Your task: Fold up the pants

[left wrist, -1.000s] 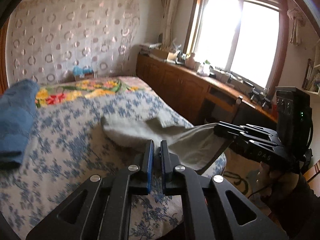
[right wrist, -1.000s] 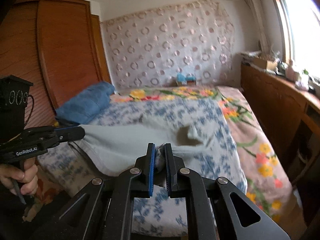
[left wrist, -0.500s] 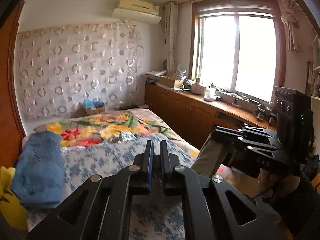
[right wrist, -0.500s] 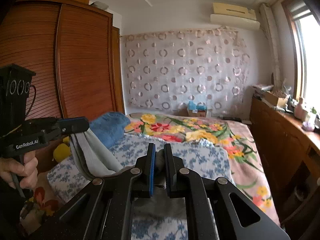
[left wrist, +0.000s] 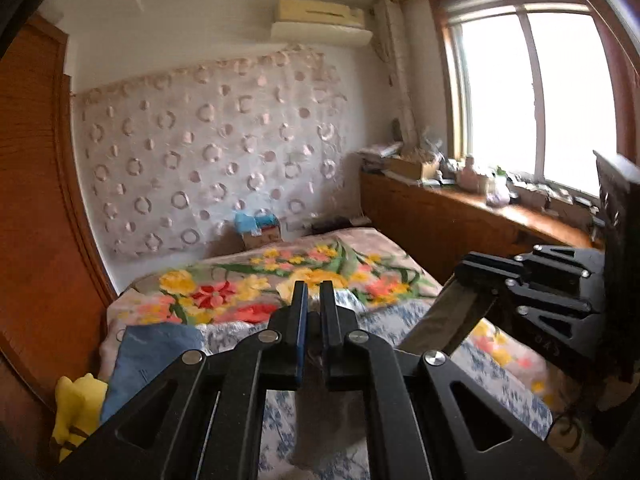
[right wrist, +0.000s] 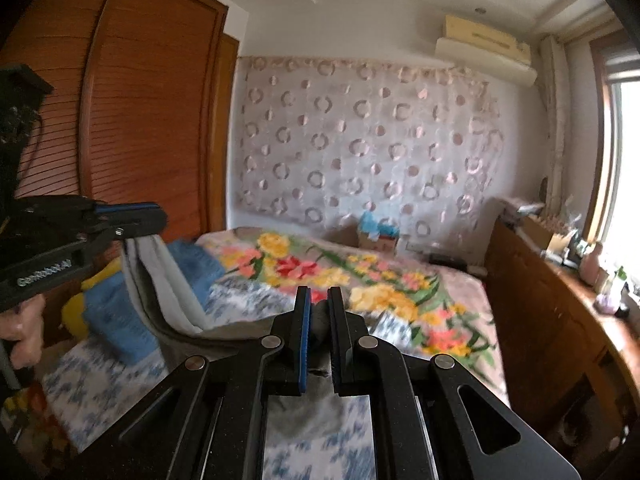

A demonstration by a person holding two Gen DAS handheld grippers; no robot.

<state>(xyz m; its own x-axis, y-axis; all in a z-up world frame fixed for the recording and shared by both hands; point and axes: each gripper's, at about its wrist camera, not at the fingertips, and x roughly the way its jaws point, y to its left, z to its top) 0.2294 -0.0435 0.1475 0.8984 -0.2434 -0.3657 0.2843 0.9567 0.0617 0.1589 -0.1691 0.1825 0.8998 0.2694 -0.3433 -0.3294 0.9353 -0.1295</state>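
Fingers [left wrist: 298, 312] of both grippers pinching grey pants [right wrist: 160, 280], lifted above floral bed [left wrist: 280, 272], wooden wardrobe [right wrist: 152, 100] beside

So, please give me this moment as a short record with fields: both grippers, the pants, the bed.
left gripper: shut on the pants, raised above the bed
right gripper: shut on the pants, raised likewise
pants: grey, hanging between both grippers
bed: floral cover; blue folded cloth lies at its left side
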